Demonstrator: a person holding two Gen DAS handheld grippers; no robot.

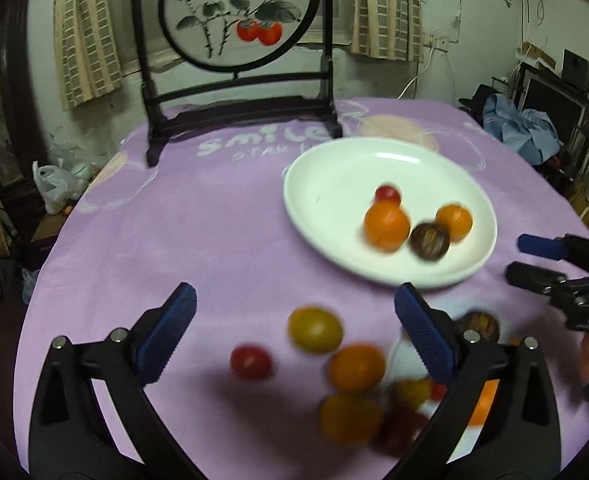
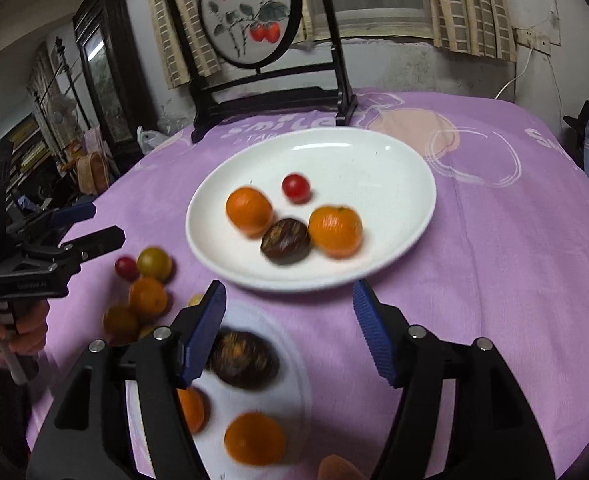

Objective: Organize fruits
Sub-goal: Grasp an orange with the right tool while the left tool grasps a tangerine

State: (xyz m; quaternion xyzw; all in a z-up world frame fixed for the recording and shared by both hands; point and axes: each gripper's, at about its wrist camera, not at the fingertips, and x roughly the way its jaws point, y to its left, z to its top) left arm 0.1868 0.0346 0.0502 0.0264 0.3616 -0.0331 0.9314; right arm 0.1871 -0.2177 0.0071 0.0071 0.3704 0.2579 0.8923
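We hold left gripper (image 1: pixel 294 332) and right gripper (image 2: pixel 290 332), both spread apart, empty. Loose fruit pile (image 1: pixel 334 364) just ahead of left fingers; white plate (image 2: pixel 394 160) beyond (four fruits already there). Likely next: close on yellow tomato (image 1: pixel 315 329).

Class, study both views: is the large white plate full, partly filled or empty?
Partly filled. The white plate holds two oranges, one red cherry tomato and one dark brown fruit; most of it is bare.
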